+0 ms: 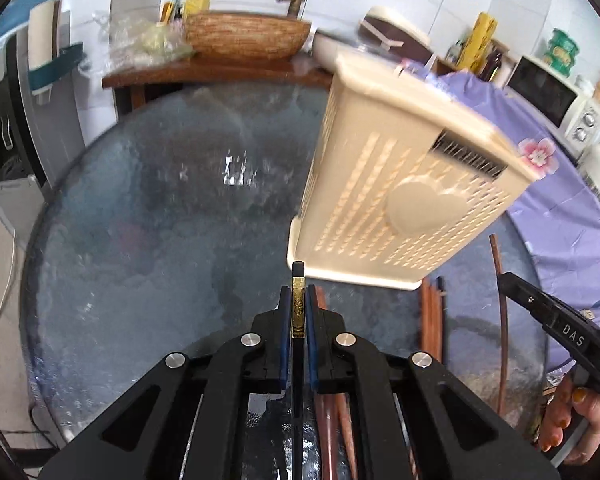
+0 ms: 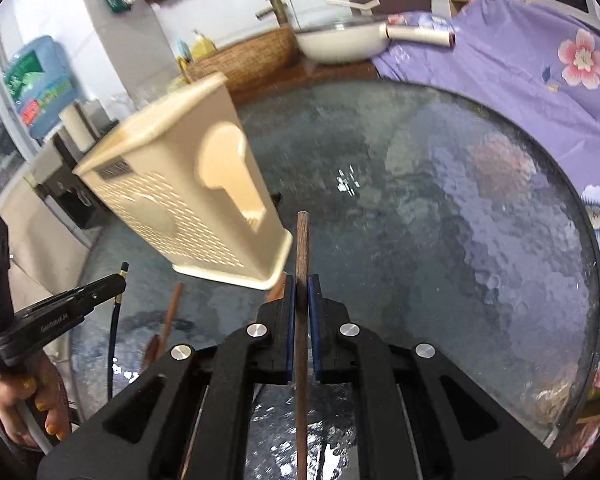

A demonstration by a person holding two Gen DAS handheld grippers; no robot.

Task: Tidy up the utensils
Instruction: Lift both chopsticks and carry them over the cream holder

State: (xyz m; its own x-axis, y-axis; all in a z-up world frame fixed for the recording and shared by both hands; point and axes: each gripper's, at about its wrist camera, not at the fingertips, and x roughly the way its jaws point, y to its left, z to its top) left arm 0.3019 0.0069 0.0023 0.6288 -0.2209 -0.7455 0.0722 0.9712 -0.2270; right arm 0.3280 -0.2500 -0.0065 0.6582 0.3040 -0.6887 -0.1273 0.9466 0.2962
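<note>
Left claw: the left gripper [image 1: 299, 298] is closed tight on a black chopstick [image 1: 298, 344]; its blue pads [image 1: 310, 332] press the stick's gold band from both sides.
Black chopstick: it runs straight up between the jaws, its dark tip poking out just past them, close to the lower corner of the cream holder [image 1: 404, 168]; its lower length passes back between the claw's arms.
Right claw: the right gripper [image 2: 301, 292] is clamped on a brown wooden chopstick [image 2: 302, 248], blue pads [image 2: 289, 320] against it on each side.
Brown chopstick: its end stands well beyond the jaws, just right of the holder's near corner; the rest runs down between the arms toward the camera.
Holder: a cream plastic utensil holder with slotted walls and a raised heart on one side, standing on the glass table [image 1: 140, 240], ahead of both claws and between them. What is inside cannot be told.
Loose sticks: more brown chopsticks [image 1: 432, 312] lie on the glass near the holder's base, between the two claws.
Hands: a person's hand [image 1: 568, 420] grips the right claw's handle, seen from the left camera; another hand [image 2: 28, 408] holds the left one, seen from the right camera.
Table: round, textured glass, with a purple flowered cloth [image 2: 520, 72] along its far right edge.
Beyond: a woven basket [image 1: 244, 36] and a white pan [image 2: 340, 42] on a wooden counter.
</note>
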